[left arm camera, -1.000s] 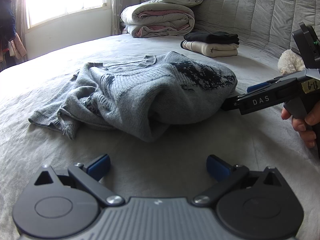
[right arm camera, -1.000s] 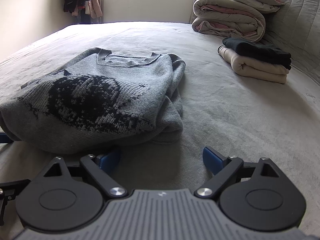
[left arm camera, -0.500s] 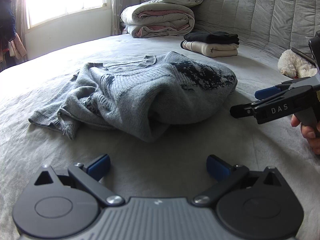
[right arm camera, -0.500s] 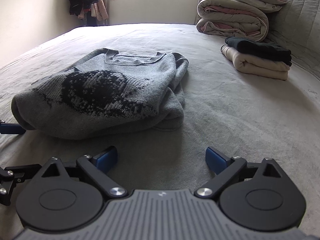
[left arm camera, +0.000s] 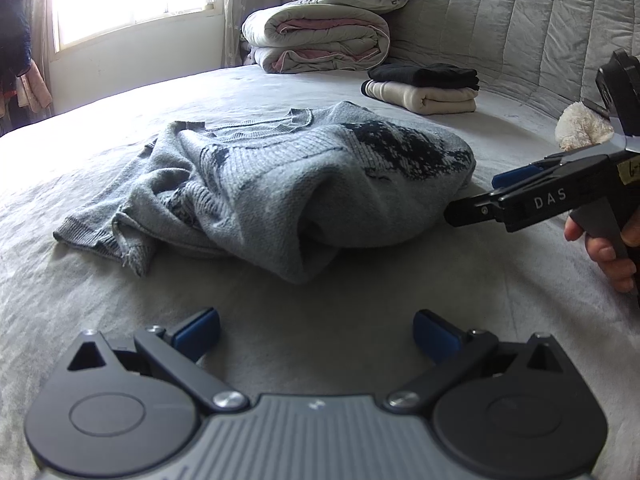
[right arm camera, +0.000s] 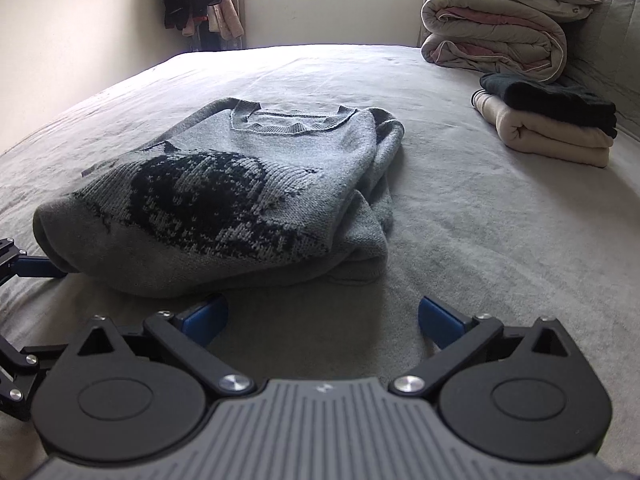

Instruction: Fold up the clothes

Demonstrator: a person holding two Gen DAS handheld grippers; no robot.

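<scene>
Landmark = grey sweater [left arm camera: 280,184] mid-bed [right arm camera: 480,220], half-folded. Right wrist view: neckline [right arm camera: 292,120] points away toward the window, folded bulge nearest the camera, long axis running near-to-far. Dark knit pattern faces up.

Left of the sweater: a loose cuff [left arm camera: 100,236] trails out flat on the cover. Left gripper [left arm camera: 316,330] sits low, just short of the sweater's near edge, released, blue pads spread, nothing between them.

Right of the sweater: right gripper [right arm camera: 322,320] likewise released, empty, fingers close to the folded end. Its side reads "DAS" [left arm camera: 550,199]; a yellow handwritten tag is cut off, unreadable.

Beyond the sweater, right: folded black-on-cream stack [left arm camera: 424,88], rolled duvet [left arm camera: 320,40].
</scene>
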